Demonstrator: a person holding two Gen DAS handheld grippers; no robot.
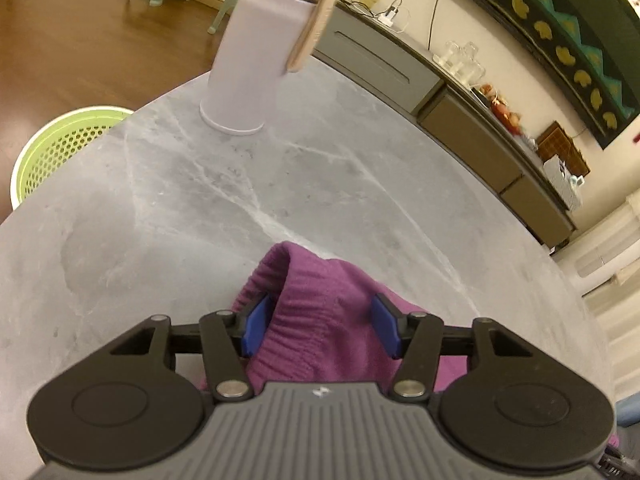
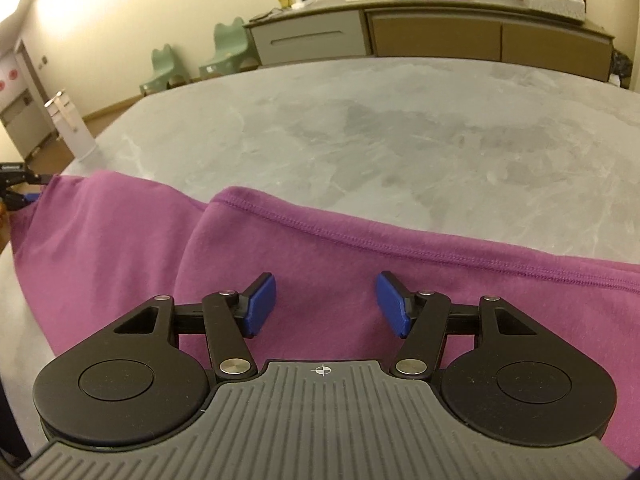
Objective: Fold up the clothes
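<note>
Between spread left fingers (image 1: pixel 256 326), purple garment (image 1: pixel 320 320)

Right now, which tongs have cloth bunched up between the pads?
The left tongs: the purple garment bunches up, ribbed, between their open pads. Under the right tongs it lies flat.

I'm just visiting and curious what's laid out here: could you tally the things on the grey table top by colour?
Purple: 1, the garment, spread along the near edge.
White: 1, the tall bottle, standing upright at the far side.
Total: 2 on the table.
The green basket sits on the floor beside the table, so it is not counted.
</note>
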